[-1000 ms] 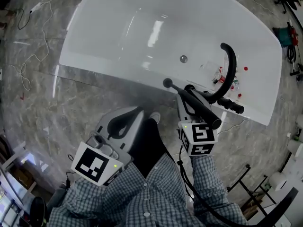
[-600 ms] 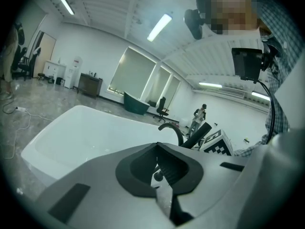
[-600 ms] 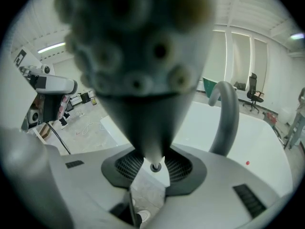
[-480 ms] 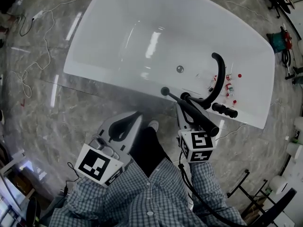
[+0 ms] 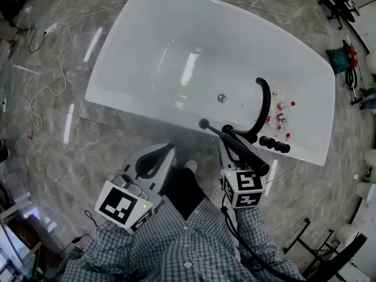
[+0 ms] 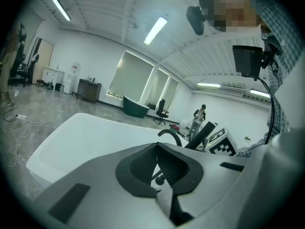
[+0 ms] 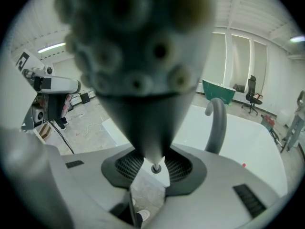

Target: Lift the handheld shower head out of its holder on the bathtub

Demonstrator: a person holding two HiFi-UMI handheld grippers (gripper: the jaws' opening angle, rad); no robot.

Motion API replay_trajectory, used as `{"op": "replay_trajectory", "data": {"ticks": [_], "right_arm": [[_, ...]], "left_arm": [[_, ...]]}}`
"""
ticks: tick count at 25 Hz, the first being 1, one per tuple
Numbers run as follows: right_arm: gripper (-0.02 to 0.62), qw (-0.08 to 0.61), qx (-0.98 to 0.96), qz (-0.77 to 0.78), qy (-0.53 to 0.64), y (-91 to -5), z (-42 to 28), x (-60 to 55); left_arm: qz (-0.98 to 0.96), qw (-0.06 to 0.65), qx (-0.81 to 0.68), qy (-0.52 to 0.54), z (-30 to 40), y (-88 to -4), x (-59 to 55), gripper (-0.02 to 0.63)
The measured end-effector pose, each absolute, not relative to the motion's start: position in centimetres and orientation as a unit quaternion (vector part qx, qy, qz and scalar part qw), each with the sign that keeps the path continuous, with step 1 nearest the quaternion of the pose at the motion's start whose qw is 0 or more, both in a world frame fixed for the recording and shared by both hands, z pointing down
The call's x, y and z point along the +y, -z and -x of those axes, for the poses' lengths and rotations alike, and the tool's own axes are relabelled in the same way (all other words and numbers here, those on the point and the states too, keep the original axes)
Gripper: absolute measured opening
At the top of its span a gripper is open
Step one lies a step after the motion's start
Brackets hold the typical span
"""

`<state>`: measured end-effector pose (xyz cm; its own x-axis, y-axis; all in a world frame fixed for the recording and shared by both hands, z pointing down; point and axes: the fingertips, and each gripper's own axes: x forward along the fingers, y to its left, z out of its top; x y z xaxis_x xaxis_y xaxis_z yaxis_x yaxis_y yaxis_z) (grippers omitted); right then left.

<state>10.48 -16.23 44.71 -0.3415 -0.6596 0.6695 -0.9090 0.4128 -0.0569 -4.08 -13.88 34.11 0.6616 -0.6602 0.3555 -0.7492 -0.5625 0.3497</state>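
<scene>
Over the near rim of the white bathtub, towards its right end, the black shower head sits clamped in the right gripper, apart from the curved spout and the black fittings on the tub's deck. It looks free of its holder, though which fitting is the holder cannot be made out. The left gripper hangs beside it on the floor side of the rim, its jaws drawn together on nothing.

The shower head's long axis runs along the right gripper's own line. Its broad end lies back by the marker cube, and its small knobbed tip points across the rim into the basin.

The piece looks rigid and fairly light, with a smooth dark finish that could slide in the pads. The slender shaft, gripped from both sides at mid-length, seems the surest hold. A dark line trails below the gripper, either hose or cable. A hose would tug.
</scene>
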Motion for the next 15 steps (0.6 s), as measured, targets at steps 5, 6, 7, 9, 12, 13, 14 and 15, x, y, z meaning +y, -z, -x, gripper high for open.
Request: {"op": "replay_trajectory", "data": {"ticks": [5,6,7,9,12,13,14,15], "right_arm": [[0.133,0.281,-0.79,-0.5,-0.216,-43.2,-10.4,-16.0],[0.134,0.28,-0.79,-0.501,-0.216,-43.0,-10.5,-15.9],[0.133,0.28,-0.79,-0.501,-0.216,-42.8,-10.5,-15.8],[0.134,0.28,-0.79,-0.502,-0.215,-42.4,-10.7,-15.7],[0.134,0.278,-0.79,-0.504,-0.213,-41.6,-10.7,-15.3],[0.133,0.277,-0.79,-0.504,-0.212,-41.4,-10.6,-15.2],[0.133,0.276,-0.79,-0.506,-0.211,-41.1,-10.6,-15.1],[0.133,0.275,-0.79,-0.507,-0.21,-40.9,-10.7,-15.0]], "left_arm": [[-0.883,0.239,-0.395,-0.085,3.7,-33.0,-13.9,0.002],[-0.883,0.239,-0.394,-0.084,3.6,-32.8,-13.8,0.002],[-0.884,0.239,-0.393,-0.083,3.4,-32.6,-13.7,0.002],[-0.886,0.237,-0.388,-0.086,3.1,-32.4,-13.5,0.002],[-0.89,0.232,-0.382,-0.092,3.0,-31.8,-13.1,0.002],[-0.891,0.23,-0.381,-0.092,3.0,-31.5,-13.0,0.002],[-0.892,0.227,-0.381,-0.092,3.0,-31.3,-12.9,0.002],[-0.892,0.225,-0.381,-0.091,3.1,-31.0,-12.8,0.002]]}}
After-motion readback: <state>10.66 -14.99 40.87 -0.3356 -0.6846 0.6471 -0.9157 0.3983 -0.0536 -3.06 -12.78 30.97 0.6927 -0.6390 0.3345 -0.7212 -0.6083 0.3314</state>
